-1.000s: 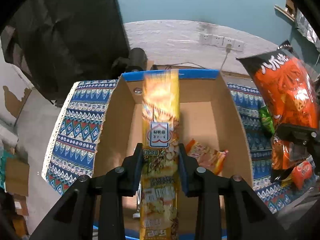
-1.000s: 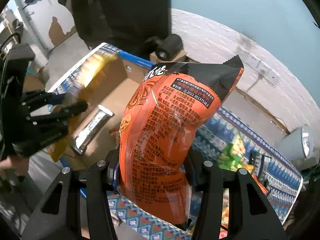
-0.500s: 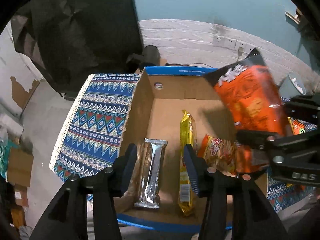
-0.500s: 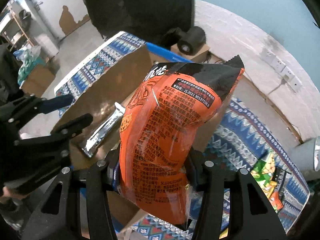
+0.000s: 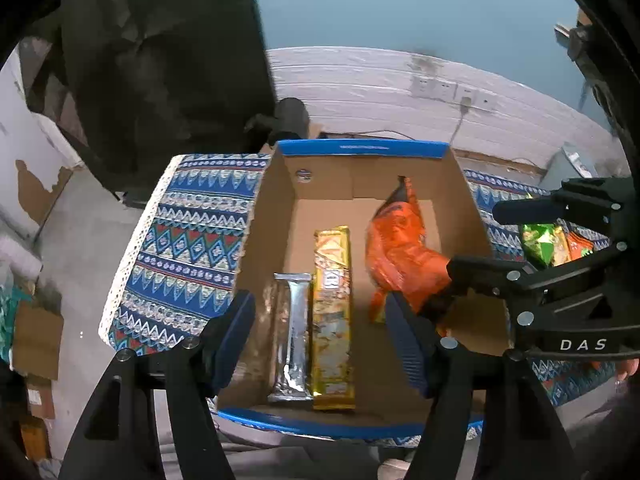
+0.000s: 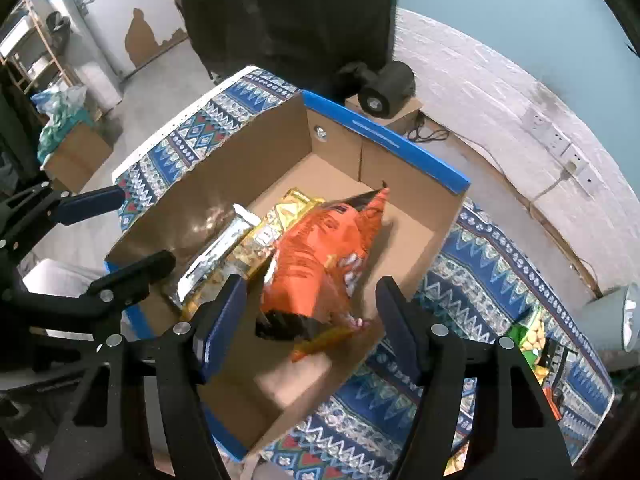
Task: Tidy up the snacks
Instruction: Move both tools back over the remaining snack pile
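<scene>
An open cardboard box (image 5: 360, 147) with a blue rim holds a silver bar (image 5: 292, 332), a long yellow packet (image 5: 332, 312) and an orange bag (image 5: 404, 256). My left gripper (image 5: 320, 336) hangs above the box's near end, its jaws opening, with nothing between them. My right gripper (image 6: 310, 316) is over the box (image 6: 384, 136), jaws also opening. The orange bag (image 6: 320, 260) lies below them, free of both pads and blurred at its lower end. Each gripper shows in the other's view: the right gripper (image 5: 476, 240) and the left gripper (image 6: 144, 228).
The box stands on a blue patterned cloth (image 5: 192, 248). Green and orange snack packets (image 6: 528, 336) lie on the cloth to the right. A black roll (image 6: 386, 88) sits on a small carton behind the box. A dark cloth hangs at the back.
The left gripper let go of the yellow packet, which now lies in the box. The right gripper moved over the box and released the orange bag into it. Both jaws widened.
</scene>
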